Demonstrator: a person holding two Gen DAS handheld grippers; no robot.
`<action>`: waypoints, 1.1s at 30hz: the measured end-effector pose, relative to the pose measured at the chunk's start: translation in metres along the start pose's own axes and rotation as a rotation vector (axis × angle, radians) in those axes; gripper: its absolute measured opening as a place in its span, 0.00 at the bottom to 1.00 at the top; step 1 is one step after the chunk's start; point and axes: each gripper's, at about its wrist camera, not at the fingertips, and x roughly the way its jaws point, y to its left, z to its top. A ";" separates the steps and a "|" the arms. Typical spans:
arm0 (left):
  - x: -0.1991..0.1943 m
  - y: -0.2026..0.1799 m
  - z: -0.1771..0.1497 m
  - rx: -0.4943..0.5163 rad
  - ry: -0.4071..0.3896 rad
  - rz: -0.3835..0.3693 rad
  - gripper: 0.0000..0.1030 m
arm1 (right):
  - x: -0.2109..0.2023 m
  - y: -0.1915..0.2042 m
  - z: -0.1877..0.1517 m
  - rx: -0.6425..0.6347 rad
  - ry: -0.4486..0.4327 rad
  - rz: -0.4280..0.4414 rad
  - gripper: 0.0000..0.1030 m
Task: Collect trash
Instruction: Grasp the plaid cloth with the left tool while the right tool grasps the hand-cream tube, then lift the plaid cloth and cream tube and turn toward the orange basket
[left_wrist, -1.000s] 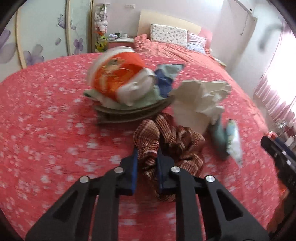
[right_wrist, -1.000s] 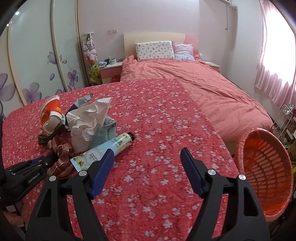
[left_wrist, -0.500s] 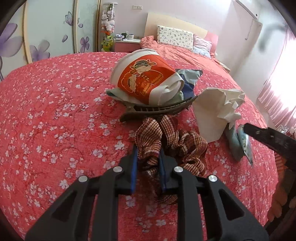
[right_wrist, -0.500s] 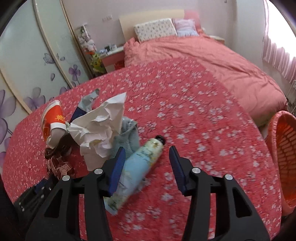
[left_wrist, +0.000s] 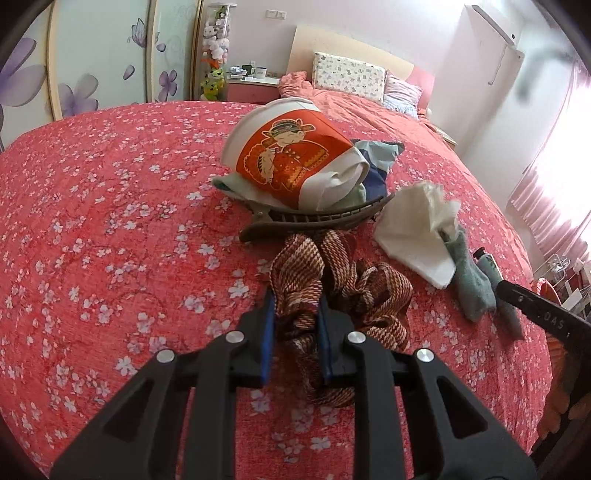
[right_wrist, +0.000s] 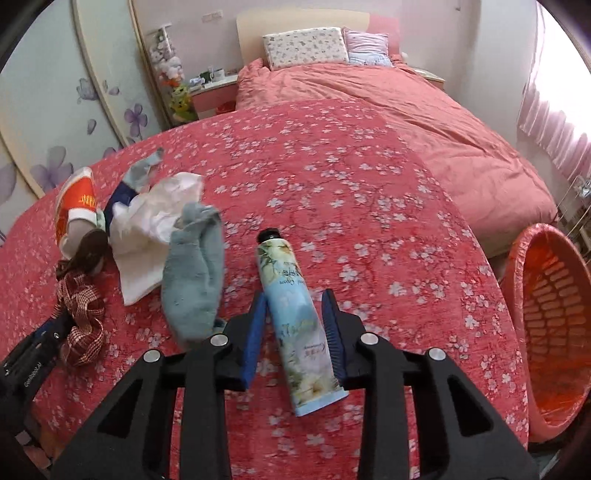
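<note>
Trash and clutter lie on a red flowered bedspread. My left gripper (left_wrist: 295, 301) is shut on a brown striped scrunchie (left_wrist: 354, 291), whose folds bunch between the blue pads. Beyond it an orange-and-white paper cup (left_wrist: 295, 158) lies on its side over a brown hair clip (left_wrist: 317, 218), beside a crumpled white tissue (left_wrist: 417, 229). My right gripper (right_wrist: 294, 297) straddles a pale blue cream tube (right_wrist: 299, 325) lying flat. Its jaws are closing, and a thin gap still shows at the right pad.
A grey-blue sock (right_wrist: 195, 277) lies just left of the tube, against the tissue (right_wrist: 147, 229). An orange plastic basket (right_wrist: 511, 266) stands off the bed's right edge. A pink duvet and pillows cover the far end of the bed, with a bedside table beyond.
My right gripper came down over the tube and its jaws narrowed from wide open to close around it. The left gripper kept its hold on the scrunchie.
</note>
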 end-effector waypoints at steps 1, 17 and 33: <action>0.000 0.000 0.000 0.001 0.000 0.002 0.21 | 0.000 0.000 0.001 0.006 -0.003 0.008 0.31; 0.000 -0.001 0.000 0.000 0.000 0.000 0.21 | 0.024 0.011 0.012 -0.059 -0.006 0.019 0.31; 0.001 -0.012 0.000 0.031 0.000 0.012 0.26 | 0.015 0.000 0.001 -0.088 -0.062 0.003 0.27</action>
